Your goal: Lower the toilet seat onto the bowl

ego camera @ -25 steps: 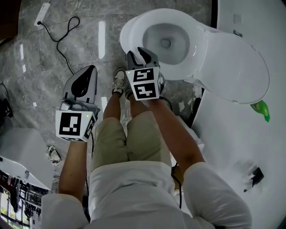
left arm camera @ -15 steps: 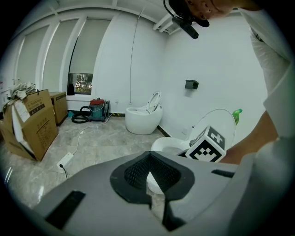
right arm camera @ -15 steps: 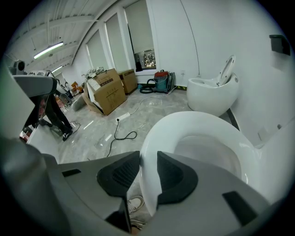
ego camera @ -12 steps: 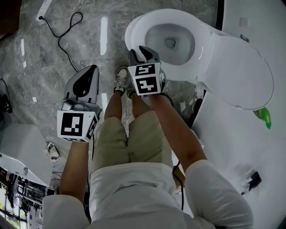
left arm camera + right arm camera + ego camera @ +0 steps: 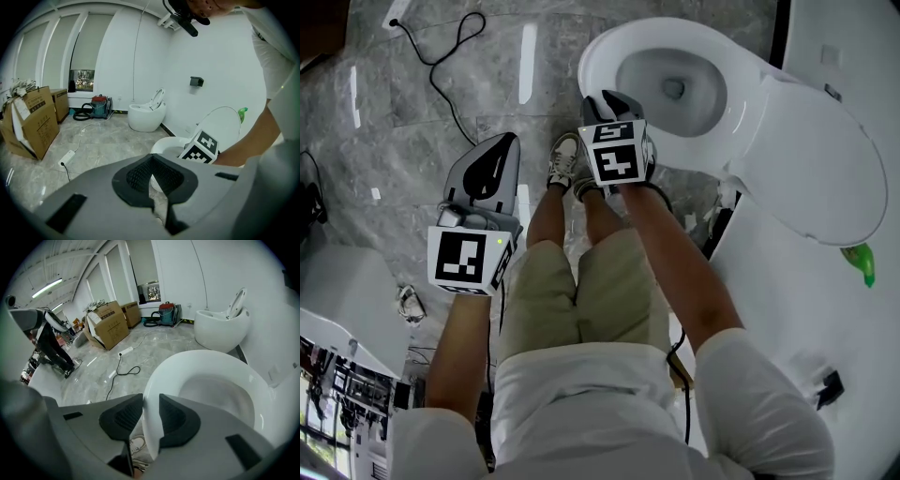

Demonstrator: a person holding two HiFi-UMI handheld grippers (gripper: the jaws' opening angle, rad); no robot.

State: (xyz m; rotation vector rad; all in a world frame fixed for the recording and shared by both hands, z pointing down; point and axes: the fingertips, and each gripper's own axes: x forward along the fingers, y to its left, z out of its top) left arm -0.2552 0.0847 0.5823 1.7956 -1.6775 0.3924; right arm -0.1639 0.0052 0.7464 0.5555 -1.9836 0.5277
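Note:
The white toilet seat (image 5: 602, 58) rings the bowl (image 5: 675, 89), and I cannot tell whether it rests on the bowl. My right gripper (image 5: 606, 99) is shut on the seat's front rim; in the right gripper view the rim (image 5: 151, 380) runs between the two black pads of the right gripper (image 5: 150, 416). The lid (image 5: 820, 159) stands open behind the bowl, against the white wall. My left gripper (image 5: 502, 141) hangs left of the person's legs, away from the toilet. In its own view the left gripper (image 5: 154, 187) has its pads together with nothing in them.
A power strip with a black cable (image 5: 441, 56) lies on the grey marble floor. The person's shoes (image 5: 565, 159) stand just before the bowl. A green bottle (image 5: 862, 264) sits by the wall. A second toilet (image 5: 220, 326), cardboard boxes (image 5: 28, 119) and a red vacuum (image 5: 98, 105) stand farther off.
My right gripper has sunk with the seat's front rim in its jaws. The left gripper has dropped slightly. The toilet sits farther right in the head view.

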